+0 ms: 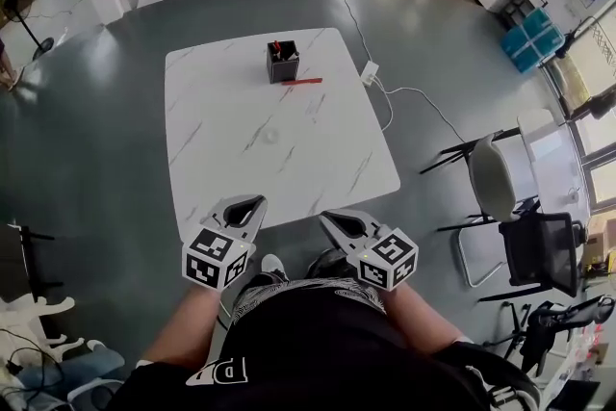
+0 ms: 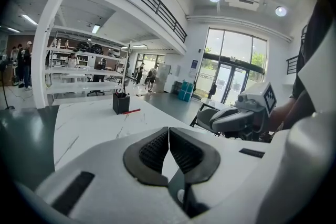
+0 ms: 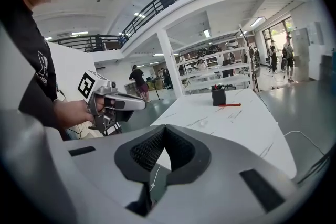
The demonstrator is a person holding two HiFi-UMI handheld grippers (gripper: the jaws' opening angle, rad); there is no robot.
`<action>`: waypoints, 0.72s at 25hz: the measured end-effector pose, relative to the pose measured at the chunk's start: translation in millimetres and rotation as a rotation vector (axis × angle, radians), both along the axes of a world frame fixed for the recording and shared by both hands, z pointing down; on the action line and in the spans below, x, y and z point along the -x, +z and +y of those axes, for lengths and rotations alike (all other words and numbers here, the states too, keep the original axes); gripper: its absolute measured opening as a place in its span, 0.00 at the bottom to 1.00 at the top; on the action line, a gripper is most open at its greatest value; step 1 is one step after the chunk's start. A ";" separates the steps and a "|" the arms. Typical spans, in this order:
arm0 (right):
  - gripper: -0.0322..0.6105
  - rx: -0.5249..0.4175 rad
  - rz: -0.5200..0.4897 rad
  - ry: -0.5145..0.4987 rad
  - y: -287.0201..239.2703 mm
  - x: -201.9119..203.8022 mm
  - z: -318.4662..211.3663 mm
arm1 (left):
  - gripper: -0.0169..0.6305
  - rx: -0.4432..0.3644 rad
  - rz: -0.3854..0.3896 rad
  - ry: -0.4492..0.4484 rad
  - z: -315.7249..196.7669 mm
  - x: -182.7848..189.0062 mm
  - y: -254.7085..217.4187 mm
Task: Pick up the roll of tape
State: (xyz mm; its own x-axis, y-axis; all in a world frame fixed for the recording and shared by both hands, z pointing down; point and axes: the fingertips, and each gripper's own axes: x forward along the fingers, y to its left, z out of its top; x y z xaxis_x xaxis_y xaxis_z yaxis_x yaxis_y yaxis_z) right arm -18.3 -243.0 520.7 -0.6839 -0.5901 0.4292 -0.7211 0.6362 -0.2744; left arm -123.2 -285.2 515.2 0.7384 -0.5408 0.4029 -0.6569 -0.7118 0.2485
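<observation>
Head view, quick: where's the roll of tape (image 1: 270,136)?
— Flat on the white marble table (image 1: 221,111), about mid-top; faint, clear-looking ring (hard to make out); nothing touching it. A black pen holder (image 1: 283,63) and a red pen (image 1: 301,81) sit nearer the far edge.
— Grippers?
— Left gripper (image 1: 246,203) and right gripper (image 1: 337,218) are side by side at the table's near edge, both pointing at the top and both well apart from the tape.
— Jaws? Holding anything?
— Left gripper view: the black ribbed pads (image 2: 152,150) meet at the tips, fully closed, nothing between them. Right gripper view: same; pads (image 3: 146,150) pressed tip to tip, empty; each view shows the other gripper off to the side, held in a hand.
— So no contact w/ the tape?
— None; neither gripper touches the tape or the tabletop, as far as I can see.
</observation>
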 end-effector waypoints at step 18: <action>0.06 -0.017 0.006 -0.086 -3.6 19.8 -45.8 | 0.06 0.001 -0.010 -0.080 -30.0 17.8 6.6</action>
